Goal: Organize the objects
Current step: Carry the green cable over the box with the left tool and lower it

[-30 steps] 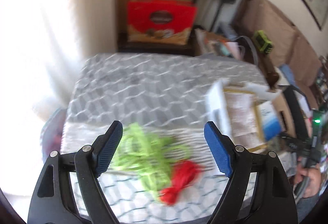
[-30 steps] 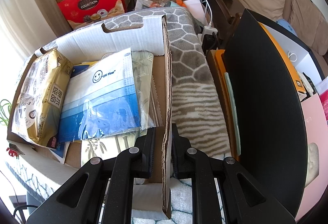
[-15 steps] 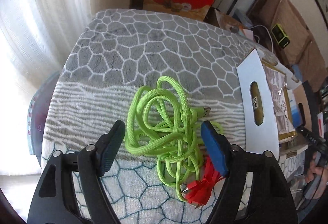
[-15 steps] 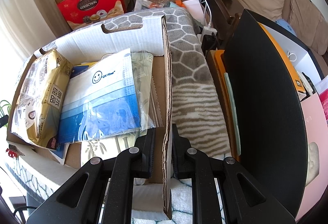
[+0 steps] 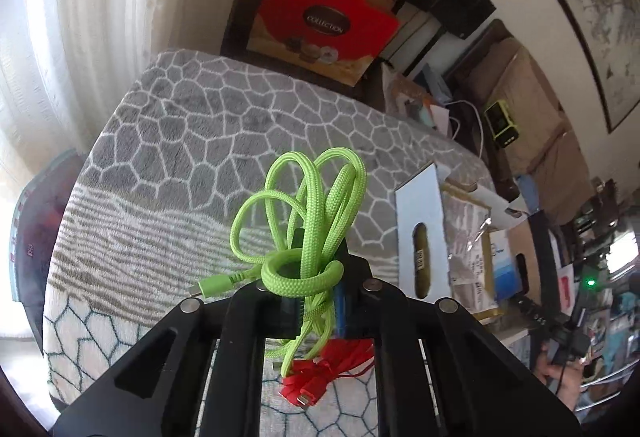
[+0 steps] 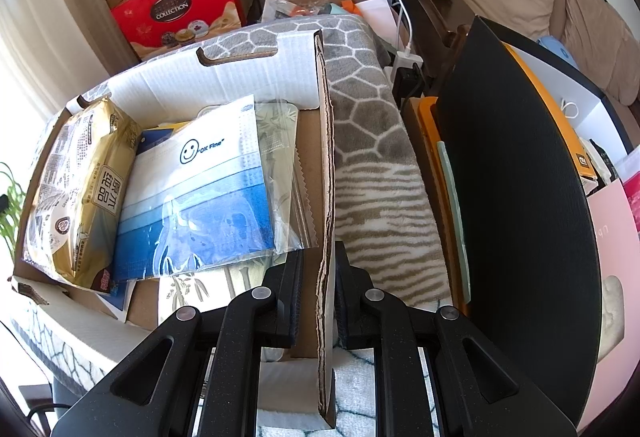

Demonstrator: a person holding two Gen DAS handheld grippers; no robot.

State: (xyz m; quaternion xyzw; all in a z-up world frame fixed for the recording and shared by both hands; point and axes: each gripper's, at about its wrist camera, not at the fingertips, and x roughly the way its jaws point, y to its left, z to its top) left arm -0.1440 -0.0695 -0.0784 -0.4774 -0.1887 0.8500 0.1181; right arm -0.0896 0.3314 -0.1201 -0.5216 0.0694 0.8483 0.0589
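Note:
A bright green braided cable (image 5: 316,213) is bunched between the jaws of my left gripper (image 5: 318,257). The jaws are closing, and their pads pinch its loops above the patterned grey blanket (image 5: 180,157). A red cable (image 5: 320,373) lies on the blanket just below the gripper. My right gripper (image 6: 320,269) is shut on the side wall of the open cardboard box (image 6: 326,157). Inside the box lie a gold packet (image 6: 80,189) and a blue-and-white mask pack (image 6: 208,189). The same cardboard box (image 5: 420,237) shows right of the cable in the left wrist view.
Red gift boxes (image 5: 324,25) stand behind the blanket-covered surface, with a curtain (image 5: 80,17) to the left. A tall black panel (image 6: 512,197) stands right of the box, with a narrow strip of blanket between them. A person's hand (image 5: 560,369) shows at the far right.
My left gripper came down over the green cable and its jaws closed from wide apart onto the loops, which now bunch up between them. The right gripper and the box have not moved.

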